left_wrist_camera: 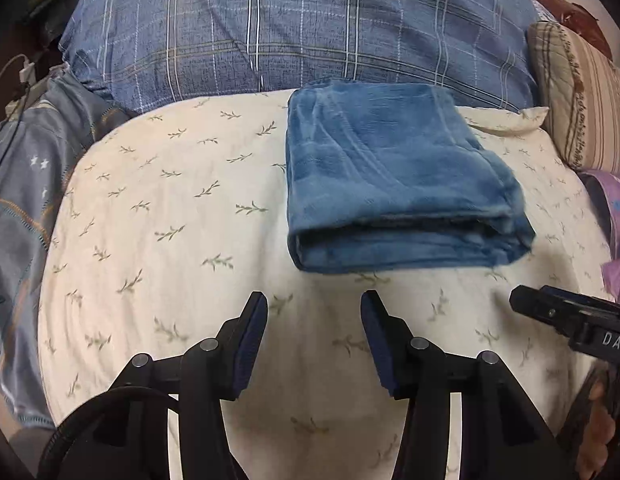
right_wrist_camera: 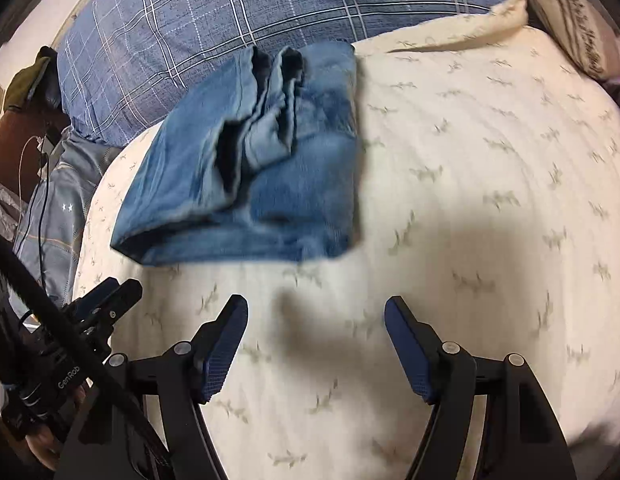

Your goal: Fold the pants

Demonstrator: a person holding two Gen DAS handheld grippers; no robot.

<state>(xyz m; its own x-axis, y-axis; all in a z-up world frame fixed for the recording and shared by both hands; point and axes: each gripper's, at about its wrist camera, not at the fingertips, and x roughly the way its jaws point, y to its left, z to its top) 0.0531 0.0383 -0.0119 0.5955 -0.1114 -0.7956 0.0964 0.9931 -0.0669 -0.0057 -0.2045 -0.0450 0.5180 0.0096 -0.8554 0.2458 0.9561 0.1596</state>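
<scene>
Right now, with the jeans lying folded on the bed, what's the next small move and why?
Probably just draw both grippers back. The jeans already lie in a compact folded stack on the cream bedspread, and the left gripper and right gripper are open, holding nothing.

Folded blue denim pants [right_wrist_camera: 245,168]: lower right corner smeared by motion blur in the right wrist view. Blue plaid pillow [left_wrist_camera: 293,24]: cut off by the frame's top edge in both views. Beige striped cushion [left_wrist_camera: 582,96]: truncated at the right edge. Purple cloth [left_wrist_camera: 618,208]: only a fragment visible at right. Right gripper [left_wrist_camera: 522,304]: body cropped at lower right.
</scene>
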